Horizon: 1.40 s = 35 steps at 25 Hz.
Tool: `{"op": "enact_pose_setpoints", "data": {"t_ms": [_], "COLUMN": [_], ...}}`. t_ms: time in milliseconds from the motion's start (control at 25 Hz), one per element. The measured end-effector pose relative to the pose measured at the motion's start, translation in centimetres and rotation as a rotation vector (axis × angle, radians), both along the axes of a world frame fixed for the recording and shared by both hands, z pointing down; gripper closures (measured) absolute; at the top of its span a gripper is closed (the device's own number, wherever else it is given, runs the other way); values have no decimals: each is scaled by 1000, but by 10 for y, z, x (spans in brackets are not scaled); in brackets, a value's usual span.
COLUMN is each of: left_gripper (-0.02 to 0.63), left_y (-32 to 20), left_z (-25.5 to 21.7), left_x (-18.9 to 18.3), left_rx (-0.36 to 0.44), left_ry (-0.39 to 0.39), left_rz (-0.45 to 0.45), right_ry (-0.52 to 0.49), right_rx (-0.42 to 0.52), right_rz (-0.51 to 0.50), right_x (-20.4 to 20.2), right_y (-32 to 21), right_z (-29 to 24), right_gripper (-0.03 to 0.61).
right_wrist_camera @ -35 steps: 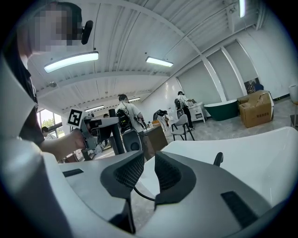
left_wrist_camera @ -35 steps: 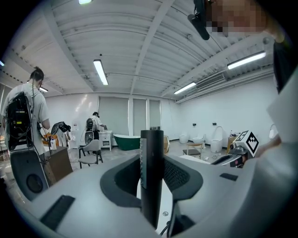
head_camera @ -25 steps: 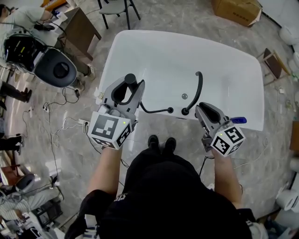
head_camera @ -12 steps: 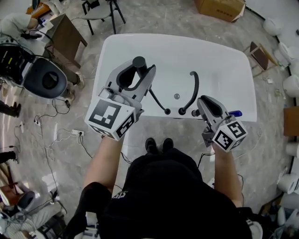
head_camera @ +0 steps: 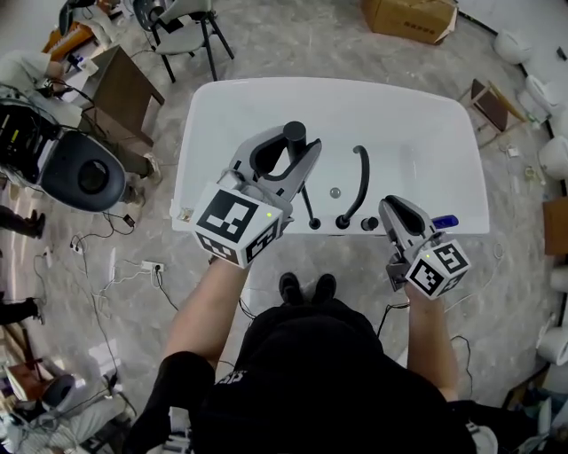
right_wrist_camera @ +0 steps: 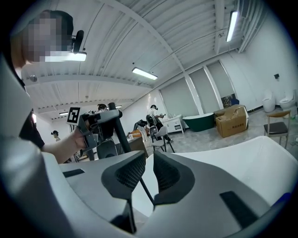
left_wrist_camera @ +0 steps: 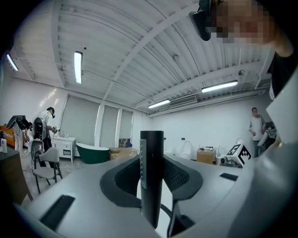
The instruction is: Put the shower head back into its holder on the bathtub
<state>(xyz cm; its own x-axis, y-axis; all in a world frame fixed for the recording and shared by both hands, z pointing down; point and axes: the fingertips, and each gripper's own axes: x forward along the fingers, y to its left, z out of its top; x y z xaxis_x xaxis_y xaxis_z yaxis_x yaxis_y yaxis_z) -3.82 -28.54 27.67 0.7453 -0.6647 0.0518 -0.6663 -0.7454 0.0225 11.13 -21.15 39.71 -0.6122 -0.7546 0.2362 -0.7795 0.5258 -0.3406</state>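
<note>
A white bathtub (head_camera: 206, 113) lies below me. My left gripper (head_camera: 295, 140) is shut on the black stick-shaped shower head (head_camera: 294, 135), held upright over the tub's near side. In the left gripper view the shower head (left_wrist_camera: 152, 176) stands clamped between the pads of the left gripper (left_wrist_camera: 152, 173). Its thin black hose (head_camera: 307, 206) runs down to the near rim. There a curved black faucet (head_camera: 358, 177) and black fittings (head_camera: 369, 224) stand; I cannot tell which is the holder. My right gripper (head_camera: 393, 206) hovers by the rim, jaws together, holding nothing. The right gripper (right_wrist_camera: 143, 168) looks toward the shower head (right_wrist_camera: 117, 128).
A drain (head_camera: 335, 191) sits in the tub floor. A chair (head_camera: 182, 35), a brown table (head_camera: 124, 89) and a black round seat (head_camera: 89, 173) stand left. Cables (head_camera: 98, 257) cross the floor. A cardboard box (head_camera: 408, 13) lies beyond the tub.
My left gripper has carried the shower head up and to the right, over the tub toward the faucet. The hose has swung with it. The right gripper has hardly shifted.
</note>
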Motion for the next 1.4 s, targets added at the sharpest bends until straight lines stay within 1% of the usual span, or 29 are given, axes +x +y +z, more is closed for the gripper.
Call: {"op": "enact_pose_setpoints", "data": {"t_ms": [320, 440, 600, 840, 1000, 1240, 1400], "left_gripper": [477, 477, 477, 477, 477, 474, 472], "left_y": [-13, -14, -8, -6, 1, 2, 6], "left_z": [84, 119, 162, 227, 270, 325, 362], "left_x": [53, 67, 80, 96, 102, 94, 91], "left_rx": [-145, -185, -223, -308, -358, -451, -506], "left_ry": [-44, -71, -106, -156, -207, -244, -288], "left_rz": [33, 59, 105, 118, 128, 106, 104], "right_ry": [-9, -21, -24, -42, -51, -43, -53], "right_rx": [-132, -158, -188, -223, -239, -278, -273], "right_rz": [27, 25, 45, 70, 86, 137, 141], "right_x": [36, 40, 44, 57, 63, 68, 70], "right_y": [2, 5, 10, 24, 37, 47, 53], "right_z": [51, 70, 87, 114, 127, 128, 131], "right_gripper": [517, 518, 520, 523, 526, 529, 531]}}
